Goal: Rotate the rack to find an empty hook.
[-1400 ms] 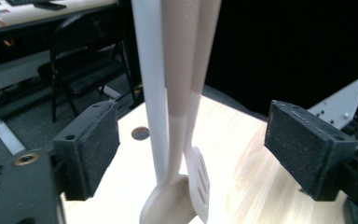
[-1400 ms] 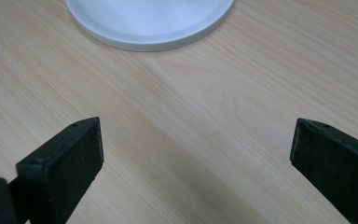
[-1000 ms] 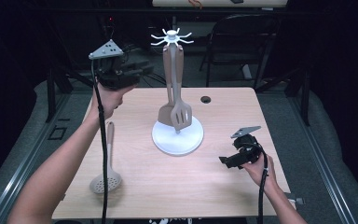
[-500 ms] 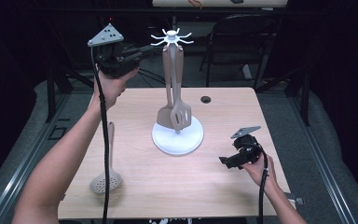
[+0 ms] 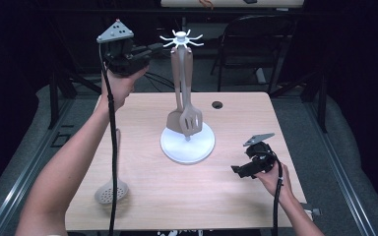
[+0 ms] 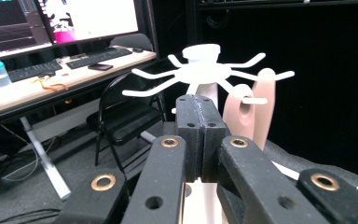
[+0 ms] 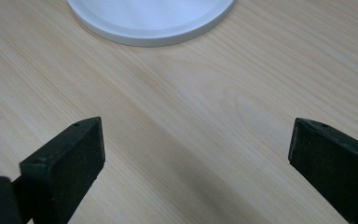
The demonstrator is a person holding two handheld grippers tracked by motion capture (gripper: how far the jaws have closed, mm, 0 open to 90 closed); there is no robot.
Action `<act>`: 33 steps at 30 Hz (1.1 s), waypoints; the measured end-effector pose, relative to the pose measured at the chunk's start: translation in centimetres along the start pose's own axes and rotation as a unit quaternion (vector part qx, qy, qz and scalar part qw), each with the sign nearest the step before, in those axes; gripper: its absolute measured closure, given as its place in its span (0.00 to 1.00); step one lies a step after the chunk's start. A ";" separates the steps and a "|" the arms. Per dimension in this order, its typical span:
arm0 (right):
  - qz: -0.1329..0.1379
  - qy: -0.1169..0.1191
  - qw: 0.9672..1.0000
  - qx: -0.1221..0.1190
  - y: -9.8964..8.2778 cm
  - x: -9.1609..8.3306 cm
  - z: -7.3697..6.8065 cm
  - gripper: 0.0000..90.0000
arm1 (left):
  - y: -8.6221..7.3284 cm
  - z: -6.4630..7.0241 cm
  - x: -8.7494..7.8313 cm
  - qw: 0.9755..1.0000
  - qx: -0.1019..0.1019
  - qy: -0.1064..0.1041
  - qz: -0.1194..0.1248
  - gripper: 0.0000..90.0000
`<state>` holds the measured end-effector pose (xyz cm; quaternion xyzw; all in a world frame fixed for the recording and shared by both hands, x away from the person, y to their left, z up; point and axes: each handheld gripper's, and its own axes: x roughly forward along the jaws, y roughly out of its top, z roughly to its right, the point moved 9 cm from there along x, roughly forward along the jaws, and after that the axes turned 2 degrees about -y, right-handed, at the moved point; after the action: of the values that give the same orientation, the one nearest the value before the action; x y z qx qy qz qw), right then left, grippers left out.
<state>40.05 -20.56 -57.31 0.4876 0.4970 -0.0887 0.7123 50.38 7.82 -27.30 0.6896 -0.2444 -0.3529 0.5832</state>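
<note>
High view showed the left gripper, jaws just closed together on nothing, raised beside the rack since a second ago. Two spatulas hung there; the skimmer lay on the bench, likely next. Right gripper rested apart.

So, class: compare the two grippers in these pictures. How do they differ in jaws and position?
The left gripper has its jaws shut on nothing; the right gripper has its jaws wide apart. The left is raised beside the white rack top; the right sits low over the table. Both are black, hand-held, cabled and empty.
</note>
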 end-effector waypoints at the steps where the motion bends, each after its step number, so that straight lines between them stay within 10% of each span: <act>1: 0.001 0.001 1.000 0.000 0.0 0.0 0.0 0.03 | -0.1 -0.1 0.1 1.000 0.002 0.004 -0.003 1.00; 21: 0.000 0.000 1.000 -0.004 0.0 0.0 0.0 0.03 | 0.1 -1.7 0.7 1.000 -0.009 0.021 -0.011 1.00; 33: 0.000 -0.001 1.000 -0.006 0.1 0.0 0.0 0.04 | -0.1 1.1 -1.5 1.000 0.011 -0.011 0.005 1.00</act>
<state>40.06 -20.51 -57.25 0.4832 0.4966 -0.0861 0.7159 48.55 8.26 -27.17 0.6904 -0.2584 -0.3549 0.5750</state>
